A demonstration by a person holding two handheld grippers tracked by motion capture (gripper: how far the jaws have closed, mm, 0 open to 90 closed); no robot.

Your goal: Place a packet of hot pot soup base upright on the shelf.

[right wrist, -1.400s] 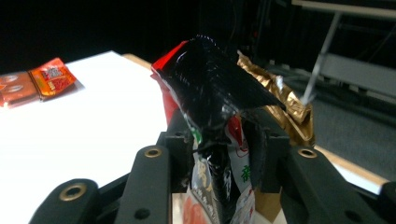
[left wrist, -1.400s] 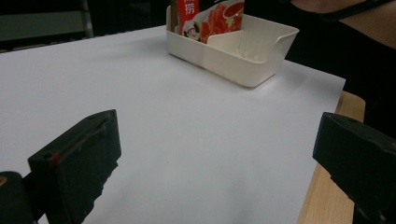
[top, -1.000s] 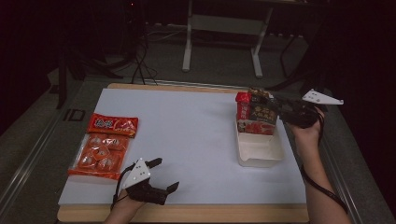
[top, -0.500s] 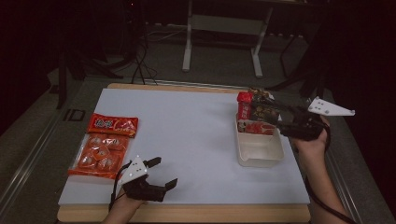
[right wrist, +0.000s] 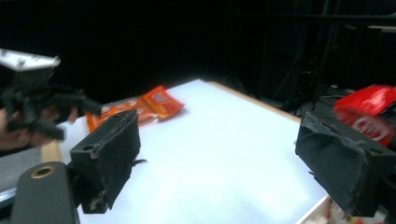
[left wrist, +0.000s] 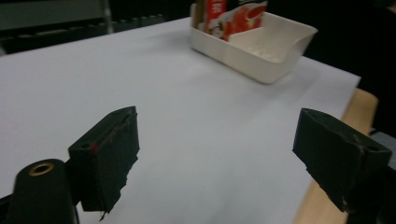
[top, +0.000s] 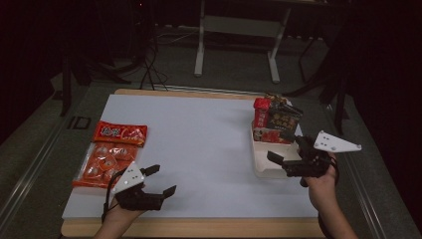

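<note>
The snack packets (top: 274, 119) stand upright in the far end of the white tray (top: 261, 162), which sits on the white tabletop (top: 204, 144) near its right edge. Visible contents: a red packet at the left, a dark packet beside it, and a low red packet in front of both. The near compartment of the tray is bare.

Right tongs (top: 283, 149): held level above the near half of the tray, pointing left across the tabletop. The jaws stand wide apart, having just been opening, with nothing between them. In the right gripper view the two black jaws frame bare white surface; a red packet (right wrist: 373, 116) lies behind the right-hand jaw, apart from the pad.

Left tongs (top: 161, 179): held just above the near left corner of the tabletop, pointing right. The jaws stand wide, having just been closing slightly, with nothing between them. In the left gripper view the jaws frame bare white surface, with the tray (left wrist: 280, 51) well beyond them.

An orange bag of sweets (top: 99, 164) lies flat on the left side of the tabletop, just beside the left tongs. A red-orange wrapper (top: 121, 133) lies flat touching its far edge. Both are well apart from the tray.

The grey three-cornered plate on each of the tongs faces upward.
</note>
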